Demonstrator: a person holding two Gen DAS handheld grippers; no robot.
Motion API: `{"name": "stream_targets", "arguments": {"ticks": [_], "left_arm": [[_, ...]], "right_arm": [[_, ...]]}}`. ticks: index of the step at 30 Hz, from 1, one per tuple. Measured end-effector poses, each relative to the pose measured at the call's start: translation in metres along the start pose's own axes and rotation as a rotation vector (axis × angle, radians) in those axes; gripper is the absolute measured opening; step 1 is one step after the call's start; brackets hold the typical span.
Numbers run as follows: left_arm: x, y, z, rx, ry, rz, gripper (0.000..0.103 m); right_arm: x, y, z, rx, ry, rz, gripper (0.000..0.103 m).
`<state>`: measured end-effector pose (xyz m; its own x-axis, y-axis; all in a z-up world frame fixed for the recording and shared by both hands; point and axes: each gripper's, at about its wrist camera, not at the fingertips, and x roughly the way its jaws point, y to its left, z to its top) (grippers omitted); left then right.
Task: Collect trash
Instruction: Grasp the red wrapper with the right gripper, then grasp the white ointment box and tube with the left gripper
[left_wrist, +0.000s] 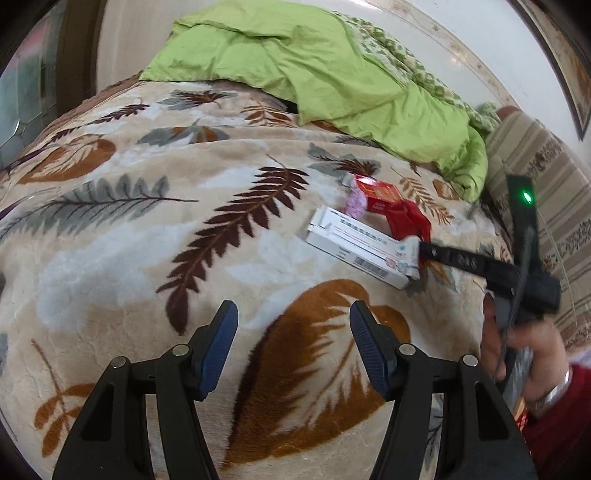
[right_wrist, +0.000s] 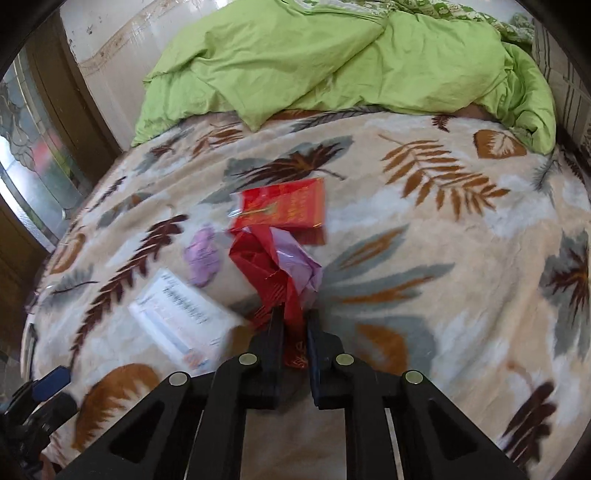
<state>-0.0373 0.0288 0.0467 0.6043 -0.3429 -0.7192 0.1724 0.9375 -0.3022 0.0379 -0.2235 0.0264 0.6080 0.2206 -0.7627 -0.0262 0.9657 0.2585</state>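
Now the right hand-held gripper (right_wrist: 294, 325) is pinching the red wrapper (right_wrist: 273, 273) beside the white box (right_wrist: 181, 321); next it needs lifting away, while the left hand-held gripper (left_wrist: 293, 314) is hovering open.

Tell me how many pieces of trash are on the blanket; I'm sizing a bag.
4: white box nearest the left gripper, purple wrapper beside it, red box farthest, red wrapper in the right gripper. More may be hidden.

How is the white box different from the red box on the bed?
The white box is long, flat and pale with a barcode; the red box is shorter and bright red. The white box lies apart; the red box touches the red wrapper pinched by the right gripper. Both rest on the leaf blanket.
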Motion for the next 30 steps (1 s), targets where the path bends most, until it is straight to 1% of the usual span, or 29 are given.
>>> {"name": "stream_targets", "arguments": {"ticks": [2, 4, 6, 9, 10, 11, 12, 13, 15, 18, 20, 21, 22, 24, 26, 30], "left_arm": [[-0.001, 0.006, 0.002, -0.026, -0.004, 0.0, 0.062], [-0.004, 0.011, 0.003, -0.051, -0.011, 0.005, 0.062], [-0.008, 0.017, 0.004, -0.079, -0.029, 0.013, 0.062], [-0.015, 0.025, 0.006, -0.106, -0.057, 0.013, 0.062], [-0.016, 0.027, 0.006, -0.114, -0.061, 0.011, 0.062], [-0.016, 0.029, 0.007, -0.121, -0.062, 0.008, 0.062], [-0.016, 0.03, 0.007, -0.124, -0.059, 0.0, 0.062], [-0.015, 0.029, 0.007, -0.12, -0.055, -0.005, 0.063], [-0.011, 0.022, 0.007, -0.082, -0.04, -0.005, 0.063], [0.0, 0.005, 0.009, 0.012, 0.007, -0.027, 0.068], [0.01, -0.009, 0.009, 0.107, 0.037, 0.002, 0.07], [0.016, -0.013, 0.009, 0.138, 0.055, 0.012, 0.07], [0.021, -0.014, 0.01, 0.147, 0.064, 0.035, 0.07], [0.027, -0.01, 0.013, 0.138, 0.075, 0.05, 0.07], [0.039, -0.006, 0.014, 0.128, 0.118, 0.059, 0.07], [0.044, -0.009, 0.016, 0.146, 0.092, 0.075, 0.07]], "right_arm": [[-0.003, 0.011, -0.008, 0.013, 0.007, 0.029, 0.009], [-0.008, 0.028, -0.018, 0.007, 0.024, 0.079, 0.009], [-0.013, 0.05, -0.03, -0.017, 0.081, 0.154, 0.009], [-0.025, 0.07, -0.047, -0.019, 0.136, 0.252, 0.009], [-0.031, 0.073, -0.051, -0.008, 0.135, 0.275, 0.009], [-0.037, 0.073, -0.055, 0.007, 0.122, 0.279, 0.009], [-0.044, 0.071, -0.058, 0.018, 0.096, 0.244, 0.009], [-0.051, 0.066, -0.06, 0.02, 0.062, 0.179, 0.009], [-0.062, 0.055, -0.064, 0.045, 0.016, 0.097, 0.009], [-0.073, 0.034, -0.069, 0.142, -0.011, 0.088, 0.009], [-0.076, 0.026, -0.074, 0.171, -0.01, 0.08, 0.009], [-0.076, 0.024, -0.077, 0.181, -0.005, 0.081, 0.009], [-0.076, 0.024, -0.078, 0.185, 0.002, 0.086, 0.009], [-0.076, 0.026, -0.079, 0.177, 0.005, 0.091, 0.009], [-0.076, 0.031, -0.078, 0.159, 0.0, 0.093, 0.009], [-0.076, 0.035, -0.08, 0.136, -0.011, 0.083, 0.009]]}}
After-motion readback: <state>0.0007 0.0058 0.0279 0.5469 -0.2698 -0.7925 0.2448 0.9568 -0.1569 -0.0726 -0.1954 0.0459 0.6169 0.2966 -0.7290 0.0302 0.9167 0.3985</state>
